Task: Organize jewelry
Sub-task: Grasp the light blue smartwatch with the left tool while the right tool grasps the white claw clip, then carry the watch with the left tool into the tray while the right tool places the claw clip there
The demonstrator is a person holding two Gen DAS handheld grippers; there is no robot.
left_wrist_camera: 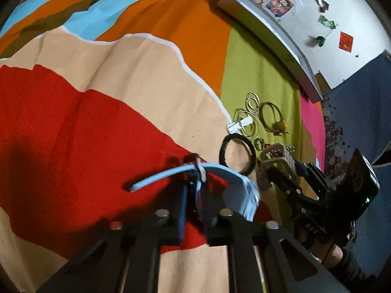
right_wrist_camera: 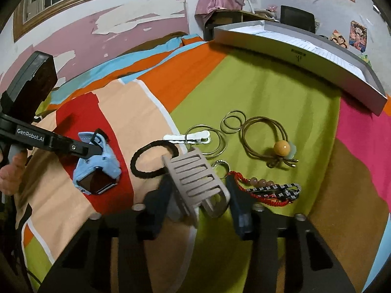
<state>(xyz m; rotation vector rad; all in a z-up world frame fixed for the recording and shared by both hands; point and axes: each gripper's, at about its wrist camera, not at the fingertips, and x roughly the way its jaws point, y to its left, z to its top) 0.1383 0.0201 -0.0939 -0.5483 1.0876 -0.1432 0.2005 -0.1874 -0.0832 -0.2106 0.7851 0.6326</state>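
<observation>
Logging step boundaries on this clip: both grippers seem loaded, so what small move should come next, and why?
Probably carry the beige claw clip, held in the right gripper, toward the grey box. The clip is already clear of the bedspread, the box sits open beyond the rings, and the left gripper holds the blue watch.
</observation>
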